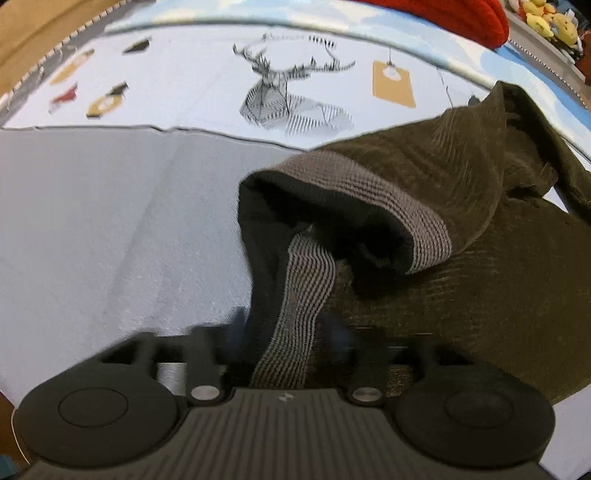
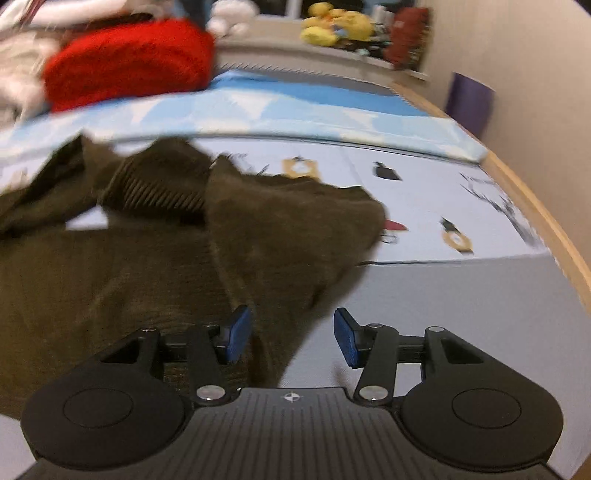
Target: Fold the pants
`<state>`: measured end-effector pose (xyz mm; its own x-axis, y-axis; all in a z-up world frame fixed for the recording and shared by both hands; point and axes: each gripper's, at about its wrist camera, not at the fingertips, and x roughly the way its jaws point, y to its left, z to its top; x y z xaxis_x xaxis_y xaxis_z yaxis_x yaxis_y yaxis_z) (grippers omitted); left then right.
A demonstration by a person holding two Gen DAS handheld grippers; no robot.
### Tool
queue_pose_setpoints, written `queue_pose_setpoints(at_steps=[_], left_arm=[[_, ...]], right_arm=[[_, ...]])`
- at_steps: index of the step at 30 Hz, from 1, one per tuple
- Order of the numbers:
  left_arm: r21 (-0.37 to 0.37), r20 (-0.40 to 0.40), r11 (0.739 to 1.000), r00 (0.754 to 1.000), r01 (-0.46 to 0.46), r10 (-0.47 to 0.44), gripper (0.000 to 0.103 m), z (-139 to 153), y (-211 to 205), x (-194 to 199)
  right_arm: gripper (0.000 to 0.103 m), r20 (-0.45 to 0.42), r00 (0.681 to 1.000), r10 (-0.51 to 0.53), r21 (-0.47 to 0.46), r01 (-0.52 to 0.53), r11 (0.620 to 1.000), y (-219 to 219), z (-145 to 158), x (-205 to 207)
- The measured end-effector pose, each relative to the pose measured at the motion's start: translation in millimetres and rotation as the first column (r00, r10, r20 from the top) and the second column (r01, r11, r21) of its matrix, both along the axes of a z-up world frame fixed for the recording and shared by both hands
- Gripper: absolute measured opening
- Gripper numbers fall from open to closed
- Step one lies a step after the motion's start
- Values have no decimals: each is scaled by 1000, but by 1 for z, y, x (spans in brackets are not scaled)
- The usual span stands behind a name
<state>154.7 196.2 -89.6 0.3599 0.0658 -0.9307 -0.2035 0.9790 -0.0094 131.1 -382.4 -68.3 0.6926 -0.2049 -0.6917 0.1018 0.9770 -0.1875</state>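
Note:
Olive-brown pants lie crumpled on the pale bed cover, their grey ribbed waistband gaping open toward the left wrist camera. A twisted stretch of that band runs down between the blurred fingers of my left gripper, whose jaws stand apart without pressing on it. In the right wrist view the pants fill the left half, one leg bunched at the back. My right gripper is open just above the fabric's right edge, and its blue pads hold nothing.
A red knit garment and a pile of pale clothes sit at the far side of the bed. Yellow plush toys line a ledge behind. The sheet carries a deer print. A wooden bed edge runs along the right.

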Motion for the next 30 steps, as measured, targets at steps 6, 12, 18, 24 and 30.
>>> queue_pose_setpoints(at_steps=[6, 12, 18, 24, 30], left_arm=[[9, -65, 1000, 998, 21, -21, 82, -20, -5, 18], [-6, -54, 1000, 998, 18, -19, 74, -27, -6, 30], [15, -15, 999, 999, 48, -48, 41, -20, -9, 27], [31, 83, 998, 995, 61, -64, 31, 4, -14, 12], [76, 127, 994, 988, 78, -87, 30, 25, -23, -5]], right_arm=[[54, -41, 998, 42, -117, -47, 992, 29, -18, 29], [51, -74, 997, 3, -223, -20, 975, 36, -34, 49], [14, 24, 984, -178, -96, 180, 979, -5, -8, 41], [8, -6, 896, -444, 232, 433, 871, -82, 12, -10], [8, -379, 793, -477, 369, 602, 708, -128, -32, -60]])
